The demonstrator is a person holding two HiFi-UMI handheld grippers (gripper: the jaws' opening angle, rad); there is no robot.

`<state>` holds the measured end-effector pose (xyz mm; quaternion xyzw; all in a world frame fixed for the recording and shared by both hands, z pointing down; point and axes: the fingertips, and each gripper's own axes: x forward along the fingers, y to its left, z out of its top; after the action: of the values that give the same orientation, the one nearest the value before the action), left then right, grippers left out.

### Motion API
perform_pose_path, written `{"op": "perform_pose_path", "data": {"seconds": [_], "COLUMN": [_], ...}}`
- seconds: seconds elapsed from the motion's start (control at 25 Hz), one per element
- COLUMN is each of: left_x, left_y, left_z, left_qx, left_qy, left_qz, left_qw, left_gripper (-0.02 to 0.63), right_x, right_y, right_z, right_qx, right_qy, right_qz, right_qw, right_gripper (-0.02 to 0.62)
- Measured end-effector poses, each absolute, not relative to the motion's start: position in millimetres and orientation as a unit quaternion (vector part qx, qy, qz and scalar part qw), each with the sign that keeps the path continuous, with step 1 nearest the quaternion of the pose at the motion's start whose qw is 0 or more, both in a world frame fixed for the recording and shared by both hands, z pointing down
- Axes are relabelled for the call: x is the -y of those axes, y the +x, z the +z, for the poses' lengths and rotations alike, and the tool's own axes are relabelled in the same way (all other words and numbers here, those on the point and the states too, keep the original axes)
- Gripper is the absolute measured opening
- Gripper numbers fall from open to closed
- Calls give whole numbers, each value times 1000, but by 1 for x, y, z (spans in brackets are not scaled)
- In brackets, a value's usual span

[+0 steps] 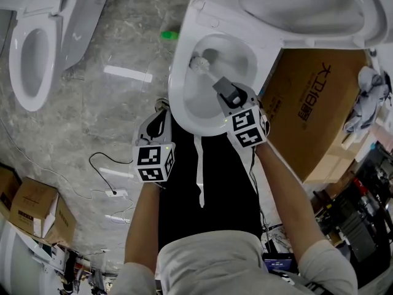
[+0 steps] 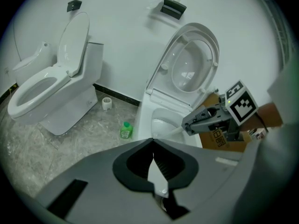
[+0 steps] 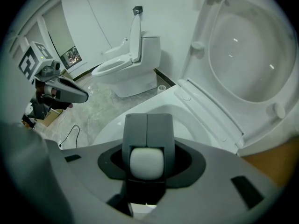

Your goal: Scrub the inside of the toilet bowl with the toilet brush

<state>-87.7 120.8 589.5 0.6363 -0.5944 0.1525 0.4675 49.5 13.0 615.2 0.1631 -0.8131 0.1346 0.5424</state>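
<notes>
Grips the white handle of the toilet brush [image 1: 201, 64] in the right claw [image 1: 225, 91], clenched on it just right of centre in the head view. Shows, in the right gripper view, the handle's rounded end wedged between the closed jaws. Slants the brush up and left from there into the toilet bowl [image 1: 179, 90], with the bristle head low against the inner wall near the back of the basin. Looks like the scrubbing step itself, judged from that reach.

Holds the left claw [image 1: 161, 114] closed on nothing, just beside the bowl's front rim at its lower left, probably parked there to stay out of the brush's way.

Has the lid [image 1: 307, 8] tipped up at the top right of the frame, which opens the whole basin to the brush. Includes a cardboard box [image 1: 310, 109] right of the bowl, a green bottle [image 1: 169, 35] on the floor to its upper left, and a second toilet [image 1: 37, 48] at the far left.

Calls next for sweeping strokes round the wall. Risks the smooth, rounded handle turning in the claw under side pressure.
</notes>
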Motion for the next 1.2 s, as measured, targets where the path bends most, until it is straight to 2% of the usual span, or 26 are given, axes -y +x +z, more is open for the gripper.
{"op": "perform_pose_path", "data": {"seconds": [0.48,1.2], "left_x": [-110,-112], "left_y": [-87,-44], "left_z": [589,596], "left_qx": [593,580], "left_qy": [638,642], "left_qz": [145,154], "left_qw": [468,478], "left_gripper": [9,9], "right_x": [36,73], "right_y": [40,88], "right_z": [610,593], "right_qx": [818,814], "right_qy": [175,209], "right_qz": [124,99], "right_qw": [533,533], "right_gripper": [163,163]}}
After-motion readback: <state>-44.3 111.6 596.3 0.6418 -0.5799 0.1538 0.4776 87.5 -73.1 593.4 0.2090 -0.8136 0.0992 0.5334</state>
